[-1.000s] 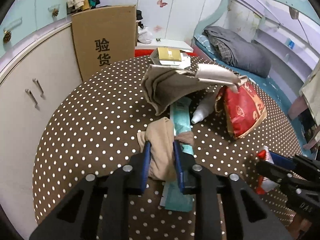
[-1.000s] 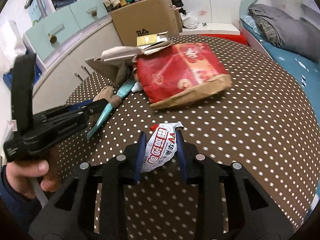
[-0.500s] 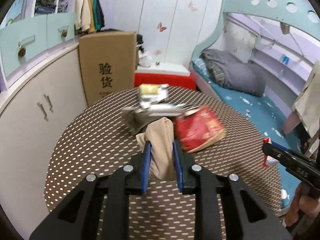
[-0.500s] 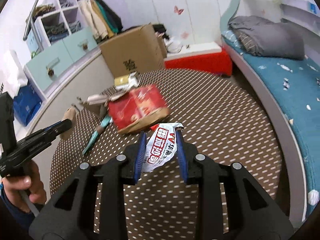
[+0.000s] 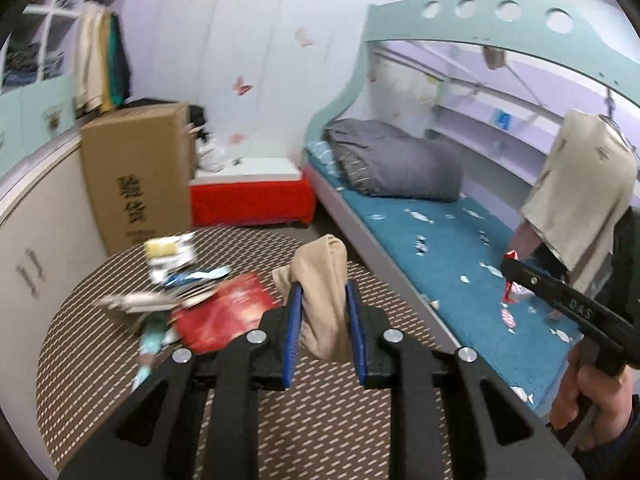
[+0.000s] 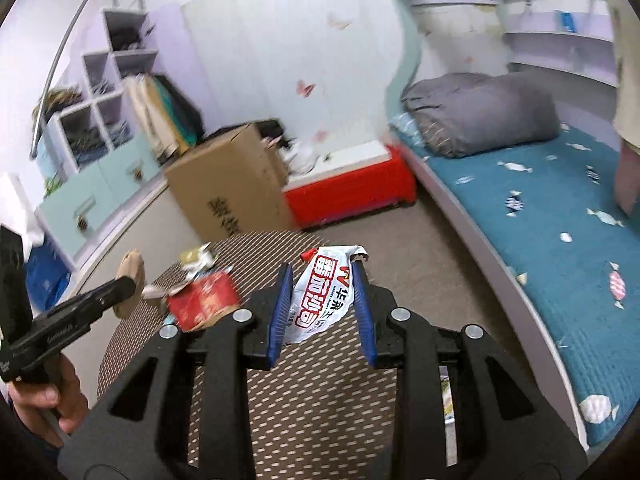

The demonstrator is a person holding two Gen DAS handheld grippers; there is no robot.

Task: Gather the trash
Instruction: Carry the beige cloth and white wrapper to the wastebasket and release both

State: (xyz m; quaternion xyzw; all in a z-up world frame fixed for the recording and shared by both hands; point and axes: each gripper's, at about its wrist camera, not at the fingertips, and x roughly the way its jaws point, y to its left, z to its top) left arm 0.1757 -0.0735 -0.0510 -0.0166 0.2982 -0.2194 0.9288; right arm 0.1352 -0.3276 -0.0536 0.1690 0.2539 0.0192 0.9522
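My left gripper is shut on a crumpled tan paper wad, held in the air above the dotted table. My right gripper is shut on a white and red snack wrapper, also lifted off the table. In the right wrist view the left gripper shows at the left with the tan wad. In the left wrist view the right gripper shows at the right with the wrapper. A red bag, a torn cardboard piece and other scraps lie on the table.
A tall cardboard box stands behind the table beside a red chest. A bed with a blue mattress and a grey duvet runs along the right. Cupboards line the left wall. A person's hand holds the right gripper.
Both grippers have risen and pulled back from the table with their loads still held. The table and its litter now look smaller and lower, and the bed fills more of both views.
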